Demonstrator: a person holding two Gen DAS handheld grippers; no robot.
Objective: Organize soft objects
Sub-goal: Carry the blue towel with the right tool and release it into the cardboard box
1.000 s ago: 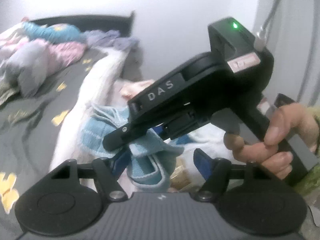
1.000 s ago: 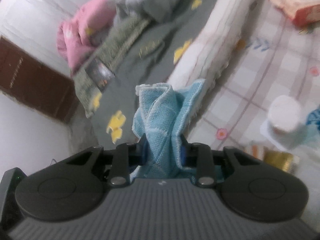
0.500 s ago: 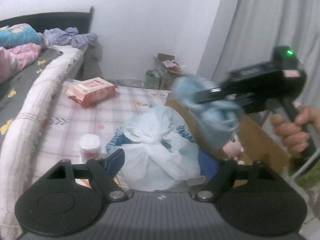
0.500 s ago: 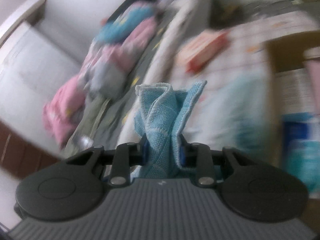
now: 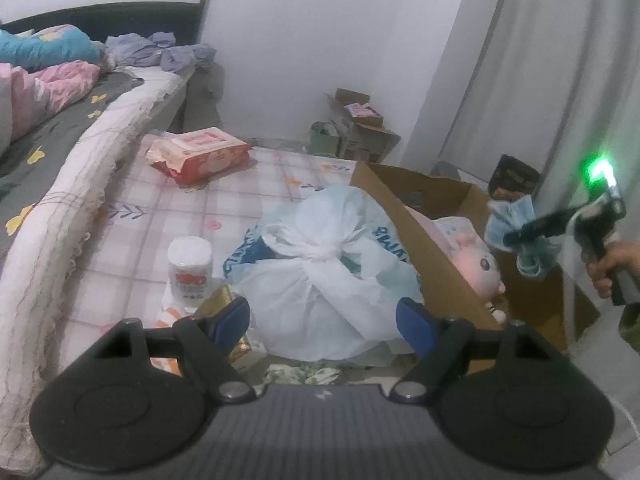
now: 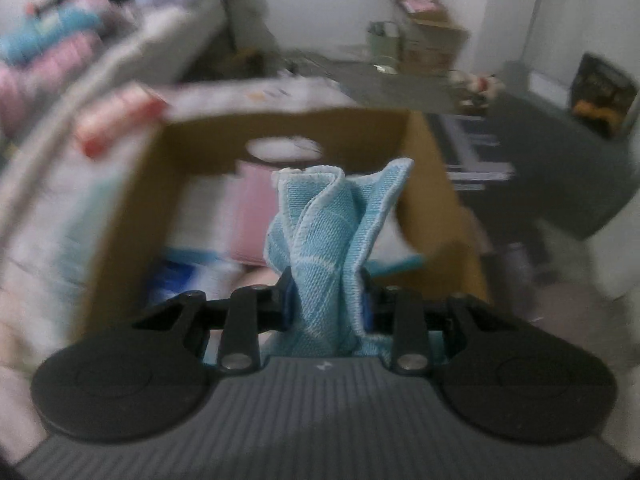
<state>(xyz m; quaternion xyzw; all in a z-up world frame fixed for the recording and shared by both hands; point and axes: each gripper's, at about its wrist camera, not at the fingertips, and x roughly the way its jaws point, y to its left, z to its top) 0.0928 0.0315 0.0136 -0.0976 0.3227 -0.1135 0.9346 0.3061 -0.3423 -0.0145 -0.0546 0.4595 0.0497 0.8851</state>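
we have the blue cloth [image 6: 320,240] pinched in the right gripper [image 6: 325,300], jaws closed on it, held over the open cardboard box [image 5: 424,256] but not yet inside. left gripper [image 5: 323,320] jaws wide apart, nothing in them, hovering above the tied white plastic bag [image 5: 320,272]. box already holds 1 pink plush doll [image 5: 476,264] plus other soft items we can't make out in the blur. our read: 1 drop pending. clothes on the bed [image 5: 156,48] may be left to sort; whether they count is unclear.
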